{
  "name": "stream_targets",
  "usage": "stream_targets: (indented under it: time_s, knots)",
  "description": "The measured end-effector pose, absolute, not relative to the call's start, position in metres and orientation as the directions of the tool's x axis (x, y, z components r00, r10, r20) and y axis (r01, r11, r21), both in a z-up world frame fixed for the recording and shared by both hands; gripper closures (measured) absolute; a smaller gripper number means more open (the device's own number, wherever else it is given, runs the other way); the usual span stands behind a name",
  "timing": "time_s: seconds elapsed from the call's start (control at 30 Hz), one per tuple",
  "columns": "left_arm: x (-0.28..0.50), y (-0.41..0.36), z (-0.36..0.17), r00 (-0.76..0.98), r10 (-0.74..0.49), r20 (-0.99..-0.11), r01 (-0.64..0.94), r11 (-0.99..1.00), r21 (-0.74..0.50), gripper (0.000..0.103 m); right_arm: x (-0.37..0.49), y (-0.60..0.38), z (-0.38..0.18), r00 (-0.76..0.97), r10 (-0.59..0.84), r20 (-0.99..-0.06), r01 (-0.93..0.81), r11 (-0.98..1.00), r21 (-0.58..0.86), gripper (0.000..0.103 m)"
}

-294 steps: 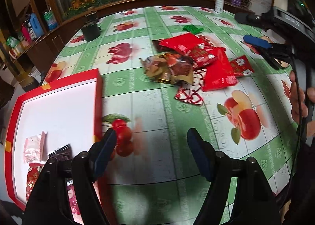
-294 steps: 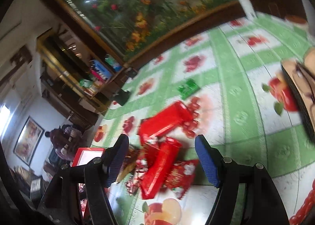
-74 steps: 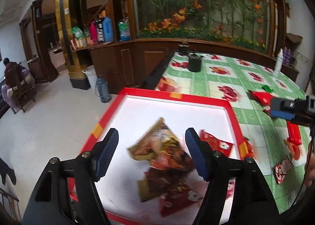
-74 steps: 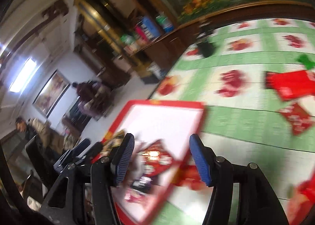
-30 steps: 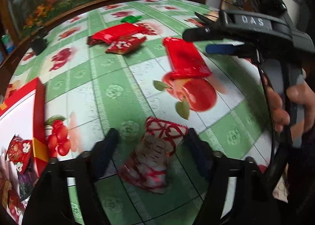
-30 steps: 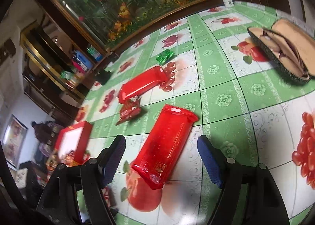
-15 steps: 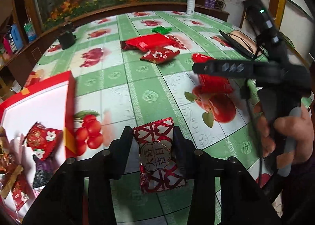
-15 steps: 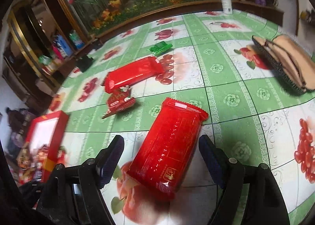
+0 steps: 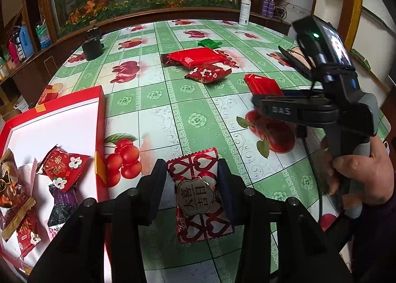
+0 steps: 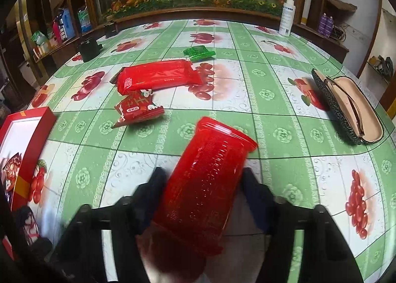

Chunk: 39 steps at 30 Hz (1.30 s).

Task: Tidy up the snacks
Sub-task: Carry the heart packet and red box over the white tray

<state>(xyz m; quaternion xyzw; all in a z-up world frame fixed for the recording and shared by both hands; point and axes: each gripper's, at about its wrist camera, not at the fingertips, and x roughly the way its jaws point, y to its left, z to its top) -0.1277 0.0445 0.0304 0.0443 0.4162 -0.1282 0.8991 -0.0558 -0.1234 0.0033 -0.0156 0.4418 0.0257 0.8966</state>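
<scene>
Left wrist view showed the left tool (image 9: 191, 174) clamped across a light, crinkly packet (image 9: 199, 195) at lower centre, while the right tool (image 10: 201, 183) was closing across a slippery red pack's (image 10: 205, 183) middle.

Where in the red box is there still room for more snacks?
The red box is bare white across its far part, below the taped edge. Its near corner is crowded with small wrapped snacks. On the table, open cloth lies between the box and the black cup.

Red box (image 9: 100, 119) cut off at left edge (snacks inside partly lost); right tongs' (image 10: 201, 191) fingertips motion-blurred.
</scene>
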Motion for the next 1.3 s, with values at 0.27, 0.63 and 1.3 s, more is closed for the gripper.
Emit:
stream_targets:
  time_s: [0.27, 0.63, 1.3]
  knots:
    - [-0.133, 0.050, 0.031, 0.624, -0.199, -0.755, 0.260, 0.965, -0.039, 0.064, -0.071, -0.158, 0.010, 0.546, 0.270, -0.793, -0.104, 0.961, 0.256, 0.054]
    - [-0.143, 0.064, 0.044, 0.684, -0.143, -0.716, 0.212, 0.977, 0.008, 0.064, -0.079, -0.151, 0.000, 0.378, 0.711, -0.593, -0.198, 0.688, 0.698, 0.054]
    - [-0.159, 0.087, 0.059, 0.764, -0.038, -0.644, 0.135, 0.986, 0.102, 0.064, -0.088, -0.105, 0.012, 0.319, 0.767, -0.556, -0.267, 0.636, 0.724, 0.055]
